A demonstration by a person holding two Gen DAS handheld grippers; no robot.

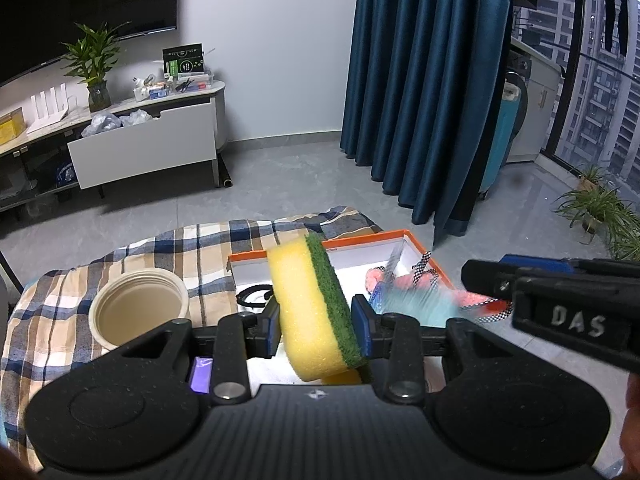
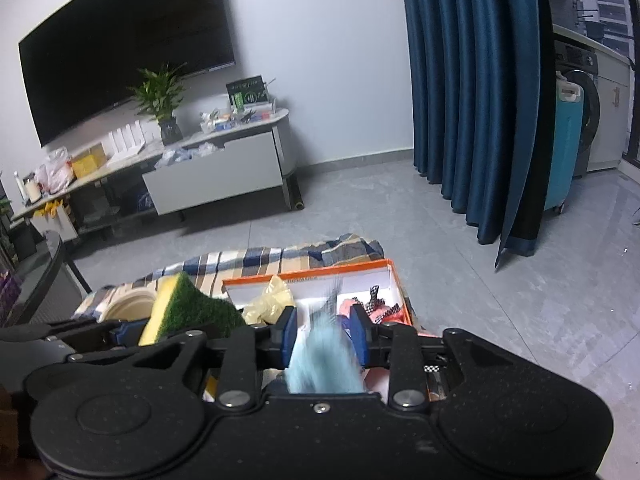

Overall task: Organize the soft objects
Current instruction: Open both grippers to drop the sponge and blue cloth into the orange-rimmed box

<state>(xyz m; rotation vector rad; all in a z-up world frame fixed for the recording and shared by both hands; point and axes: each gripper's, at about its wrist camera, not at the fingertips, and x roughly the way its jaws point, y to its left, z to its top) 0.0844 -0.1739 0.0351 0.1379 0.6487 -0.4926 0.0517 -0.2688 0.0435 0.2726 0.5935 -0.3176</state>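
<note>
My left gripper [image 1: 316,326] is shut on a yellow sponge with a green scouring face [image 1: 310,304], held above the near part of an orange-rimmed white box [image 1: 360,240]. The sponge also shows in the right wrist view [image 2: 188,308]. My right gripper [image 2: 325,334] is shut on a light blue soft cloth [image 2: 322,360], blurred by motion, over the same box [image 2: 320,272]. In the left wrist view the cloth [image 1: 416,304] hangs beside the right gripper [image 1: 480,280]. Pink and checkered soft items [image 1: 424,272] and a yellow crumpled item [image 2: 272,300] lie in the box.
A beige round container [image 1: 138,312] stands on the plaid cloth [image 1: 80,280] left of the box. A TV stand with an open drawer [image 1: 144,148] is at the back left, blue curtains [image 1: 424,100] at the back right, potted plants [image 1: 600,208] on the grey floor.
</note>
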